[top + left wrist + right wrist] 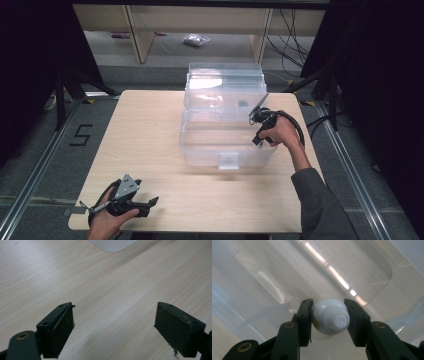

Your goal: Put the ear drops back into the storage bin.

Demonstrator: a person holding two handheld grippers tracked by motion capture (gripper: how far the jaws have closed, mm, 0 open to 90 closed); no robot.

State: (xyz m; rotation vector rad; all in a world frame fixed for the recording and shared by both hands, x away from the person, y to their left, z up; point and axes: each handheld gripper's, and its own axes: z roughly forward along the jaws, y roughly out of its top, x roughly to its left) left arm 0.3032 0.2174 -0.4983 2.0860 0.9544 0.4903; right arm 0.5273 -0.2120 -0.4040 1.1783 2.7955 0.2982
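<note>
1. Left gripper (131, 201) idle at 7 o'clock on tabletop (150, 140), fingers (58, 327) spread, empty; keep parked.
2. Clear bin (225, 125) centre, lid open.
3. Right gripper (329, 315) over bin at 2 o'clock, clamping white bottle (331, 318); likely lower inside before releasing.

Right gripper (329, 315): both black jaws are closed against a small white bottle (331, 318), one jaw on each side. The bottle's ribbed cap end faces the camera. Behind and below lies the clear plastic bin (367, 272), its floor and walls reflecting bright light strips. Pale wood grain shows through the plastic.
</note>
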